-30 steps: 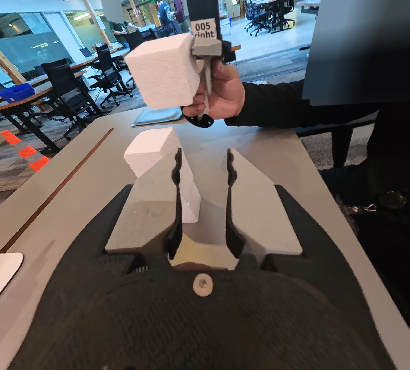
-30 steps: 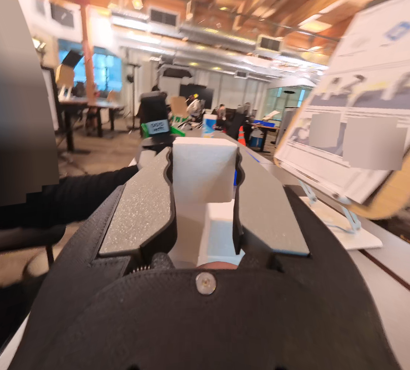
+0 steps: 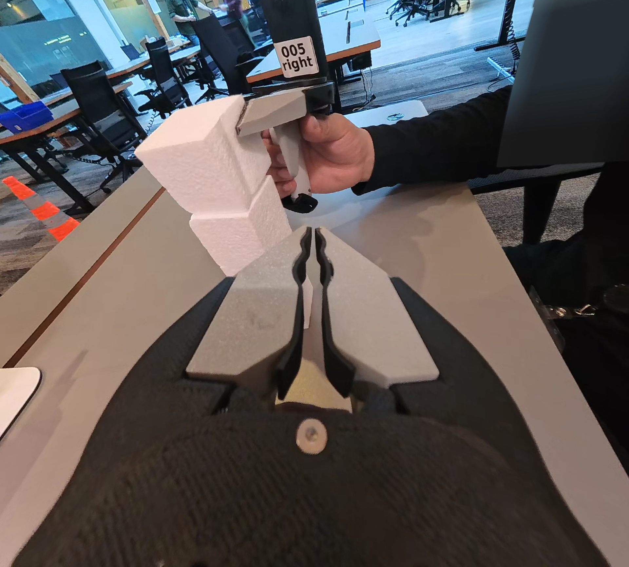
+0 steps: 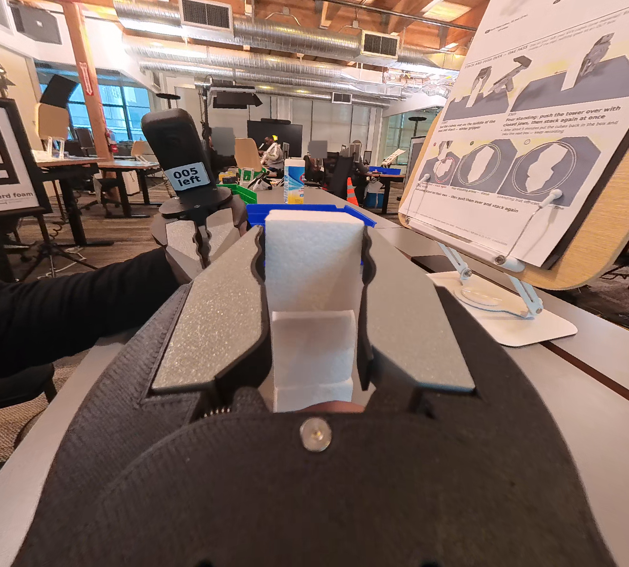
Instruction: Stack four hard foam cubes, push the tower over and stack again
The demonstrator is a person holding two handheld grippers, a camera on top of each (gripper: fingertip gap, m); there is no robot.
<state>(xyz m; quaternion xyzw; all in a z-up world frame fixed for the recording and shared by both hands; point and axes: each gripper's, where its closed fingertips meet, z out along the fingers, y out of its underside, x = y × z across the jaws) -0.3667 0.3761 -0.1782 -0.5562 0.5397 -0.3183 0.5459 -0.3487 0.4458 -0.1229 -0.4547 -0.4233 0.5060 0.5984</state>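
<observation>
Three white foam cubes form a tower on the grey table (image 3: 425, 261). My right gripper (image 4: 311, 234) is shut on the top cube (image 4: 313, 254), which rests on the middle cube (image 4: 313, 343) with the bottom cube (image 4: 313, 394) below. In the left wrist view the top cube (image 3: 204, 156) sits twisted on the middle cube (image 3: 238, 237), and the bottom cube (image 3: 308, 302) is mostly hidden behind my finger. One right finger (image 3: 272, 112) shows there. My left gripper (image 3: 313, 234) is shut and empty, just in front of the tower; it also shows in the right wrist view (image 4: 202, 244).
A tilted instruction board (image 4: 544, 108) on a white stand (image 4: 517, 326) is at the table's right. A blue bin (image 4: 354, 214) and a wipes canister (image 4: 294, 180) stand beyond the tower. A laptop (image 3: 391, 115) lies behind the hand. A white base corner (image 3: 17, 390) is at the left.
My right gripper has brought its cube down onto the two stacked cubes. My left gripper's jaws have closed from open.
</observation>
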